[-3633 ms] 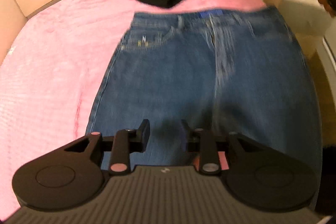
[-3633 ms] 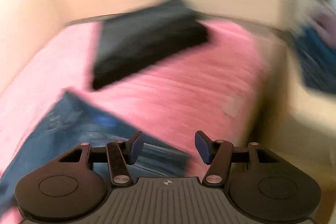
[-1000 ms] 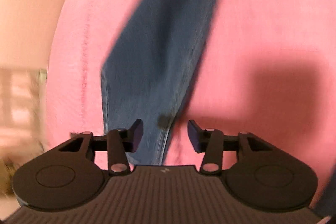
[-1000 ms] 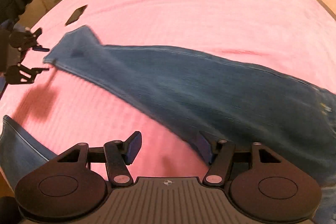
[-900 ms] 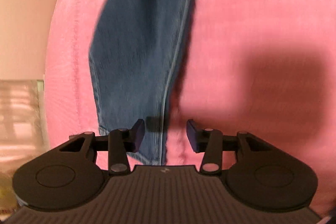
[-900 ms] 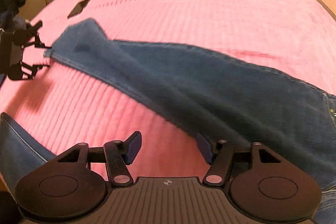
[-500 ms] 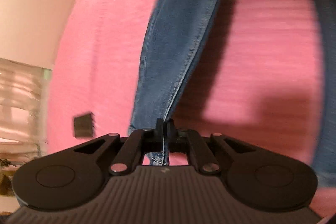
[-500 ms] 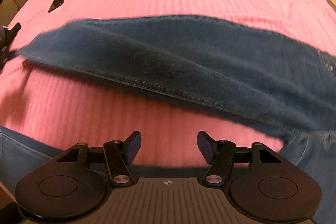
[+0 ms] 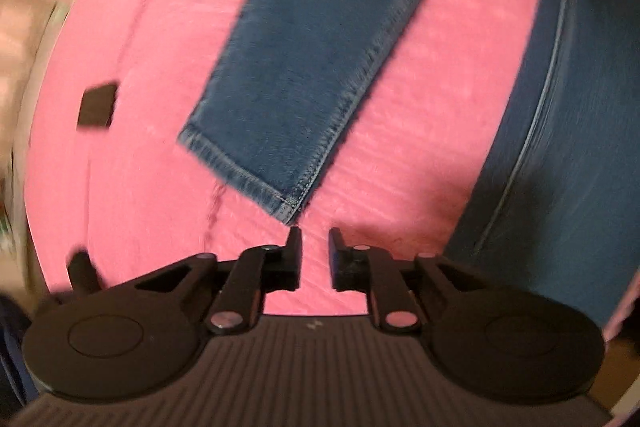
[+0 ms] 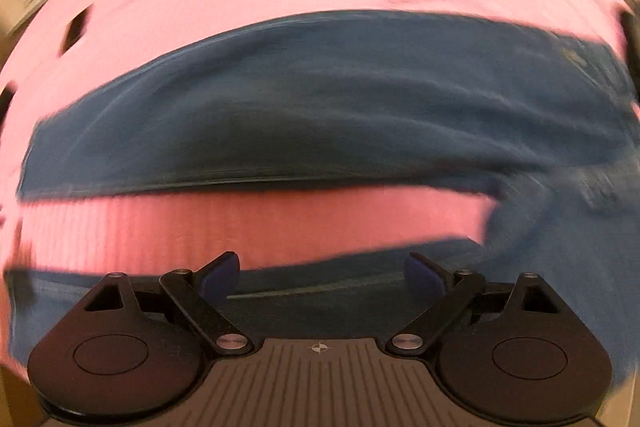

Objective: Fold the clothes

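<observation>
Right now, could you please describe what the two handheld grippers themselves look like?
Both are matte black with two round discs, hinged link arms with silver rivets, and a ribbed grey base bearing a small logo. The left gripper has black squarish fingertips; the right gripper has blue pads.

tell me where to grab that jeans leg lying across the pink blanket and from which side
Best bet is the hem corner of the jeans leg, right in front of the left gripper. Come from the hem end, along the leg's length: the stitched hem is the thickest edge, it lies flat on the pink blanket, and nothing covers it. The gripper's jaws, just reopened, are empty.
</observation>
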A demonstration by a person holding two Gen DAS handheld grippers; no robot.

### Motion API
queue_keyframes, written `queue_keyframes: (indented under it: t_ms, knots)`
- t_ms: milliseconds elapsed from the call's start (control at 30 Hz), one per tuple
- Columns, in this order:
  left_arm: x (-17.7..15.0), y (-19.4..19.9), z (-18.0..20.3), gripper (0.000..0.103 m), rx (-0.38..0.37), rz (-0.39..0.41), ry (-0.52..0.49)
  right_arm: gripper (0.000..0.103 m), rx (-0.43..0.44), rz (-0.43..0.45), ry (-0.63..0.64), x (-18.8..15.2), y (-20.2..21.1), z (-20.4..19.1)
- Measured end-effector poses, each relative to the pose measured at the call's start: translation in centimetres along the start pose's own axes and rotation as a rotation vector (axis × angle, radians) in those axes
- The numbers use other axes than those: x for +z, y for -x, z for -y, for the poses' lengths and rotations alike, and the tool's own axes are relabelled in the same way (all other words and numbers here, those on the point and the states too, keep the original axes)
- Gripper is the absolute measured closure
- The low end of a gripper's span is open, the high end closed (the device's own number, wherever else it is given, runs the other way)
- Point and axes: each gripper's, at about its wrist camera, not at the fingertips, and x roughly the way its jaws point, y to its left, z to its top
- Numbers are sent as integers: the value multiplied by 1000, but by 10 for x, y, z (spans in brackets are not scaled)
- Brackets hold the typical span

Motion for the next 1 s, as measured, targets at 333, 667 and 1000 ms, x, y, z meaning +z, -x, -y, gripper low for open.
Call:
queue_keyframes:
  t_ms: [333, 667, 1000]
  knots:
    - [-4, 70, 56, 65, -44, -136, 119, 11, -8, -43, -176, -15, 46, 76]
    - [56, 121, 105, 61, -60, -153, 183, 11, 57, -19, -158, -9, 89, 114]
    - [160, 172, 132, 54, -9, -44, 198, 11, 67, -23, -97, 9, 119, 192]
